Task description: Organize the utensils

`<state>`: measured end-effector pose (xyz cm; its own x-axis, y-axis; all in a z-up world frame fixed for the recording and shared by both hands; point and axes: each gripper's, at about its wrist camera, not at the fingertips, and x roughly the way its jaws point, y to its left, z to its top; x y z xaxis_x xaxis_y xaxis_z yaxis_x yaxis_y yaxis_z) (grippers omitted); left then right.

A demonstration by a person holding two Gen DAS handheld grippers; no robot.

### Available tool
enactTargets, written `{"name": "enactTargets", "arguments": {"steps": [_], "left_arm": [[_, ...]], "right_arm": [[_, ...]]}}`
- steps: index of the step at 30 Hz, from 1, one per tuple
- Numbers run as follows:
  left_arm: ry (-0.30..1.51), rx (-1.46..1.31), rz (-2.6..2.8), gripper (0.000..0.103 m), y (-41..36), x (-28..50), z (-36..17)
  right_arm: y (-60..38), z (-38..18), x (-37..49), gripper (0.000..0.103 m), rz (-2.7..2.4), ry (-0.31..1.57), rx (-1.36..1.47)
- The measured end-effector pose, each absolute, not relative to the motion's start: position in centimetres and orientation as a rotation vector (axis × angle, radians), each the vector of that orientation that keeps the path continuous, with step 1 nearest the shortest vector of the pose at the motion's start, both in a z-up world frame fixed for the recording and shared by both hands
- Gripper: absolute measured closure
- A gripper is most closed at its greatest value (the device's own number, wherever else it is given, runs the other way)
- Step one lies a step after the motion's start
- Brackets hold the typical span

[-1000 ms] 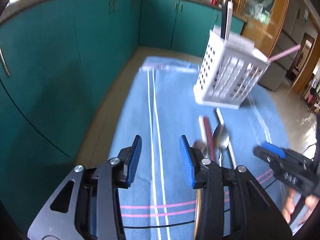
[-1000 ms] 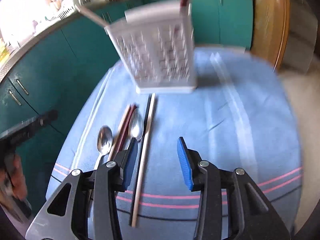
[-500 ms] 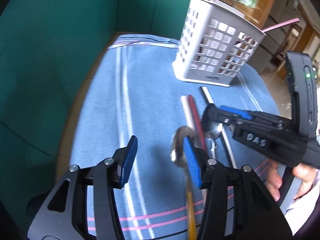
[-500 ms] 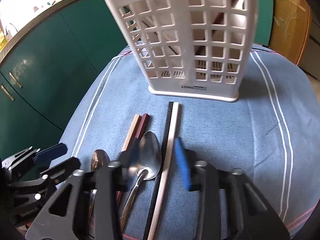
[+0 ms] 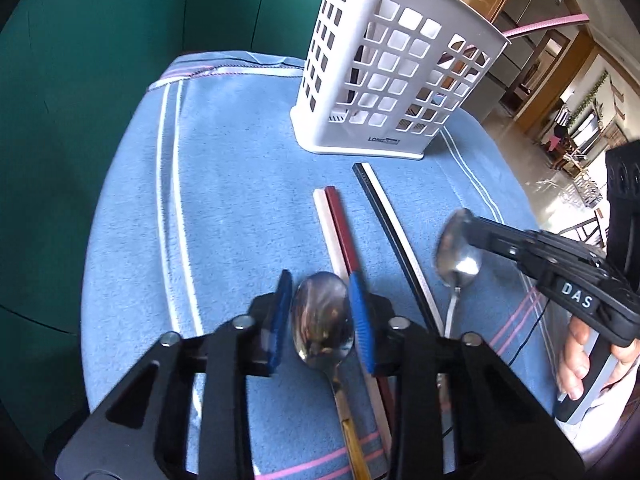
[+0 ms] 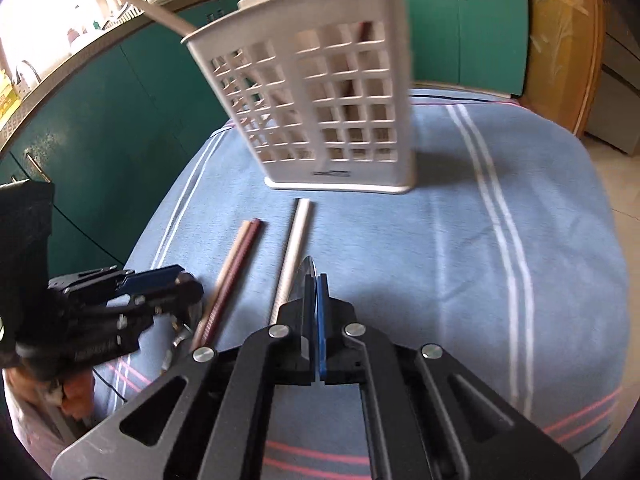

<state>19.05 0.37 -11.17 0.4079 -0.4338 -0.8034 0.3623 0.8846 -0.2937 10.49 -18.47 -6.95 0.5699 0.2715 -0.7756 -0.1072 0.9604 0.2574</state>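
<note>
The left gripper (image 5: 322, 320) has just been narrowing; a gold-handled spoon (image 5: 322, 316) lies between its fingers, contact seemingly not yet made. The right gripper (image 6: 314, 300) has pinched shut on a steel spoon (image 5: 456, 258), ahead of the white caddy (image 5: 384, 76).

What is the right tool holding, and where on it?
A spoon, pinched edge-on at the tip of its bowl by the shut right tool; its handle hangs free.

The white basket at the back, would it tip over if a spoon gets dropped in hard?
Possibly. The white basket stands tall on a narrow base, its walls mostly holes, so it looks light. It rests on soft blue cloth, not a hard top. A chopstick already leans out, which may shift its balance.
</note>
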Motion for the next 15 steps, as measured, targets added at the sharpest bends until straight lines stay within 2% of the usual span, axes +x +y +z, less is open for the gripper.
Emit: {"name": "enactTargets", "arguments": {"steps": [2,3,6,11,15], "left_arm": [[1.037,-0.089,-0.502,0.08,0.5,19.1,-11.2],[1.032,-0.092,-0.494,0.091,0.7,19.0,-11.0],[1.028,-0.097,-0.48,0.095,1.1,18.6,-10.7],[1.023,-0.091,-0.471,0.095,1.5,17.8,-10.6],[1.03,-0.113,-0.466,0.092,2.5,18.0,-11.0]], "right_arm": [[-20.5,-6.9,9.8,0.101,0.185,0.945,0.203],[-21.2,-7.0,9.3,0.101,0.174,0.95,0.212],[-23.3,-8.4,8.7,0.101,0.135,0.981,0.267],[-24.8,-10.7,8.6,0.095,0.137,1.014,0.354],[-25.7,-10.3,8.4,0.079,0.151,0.996,0.376]]}}
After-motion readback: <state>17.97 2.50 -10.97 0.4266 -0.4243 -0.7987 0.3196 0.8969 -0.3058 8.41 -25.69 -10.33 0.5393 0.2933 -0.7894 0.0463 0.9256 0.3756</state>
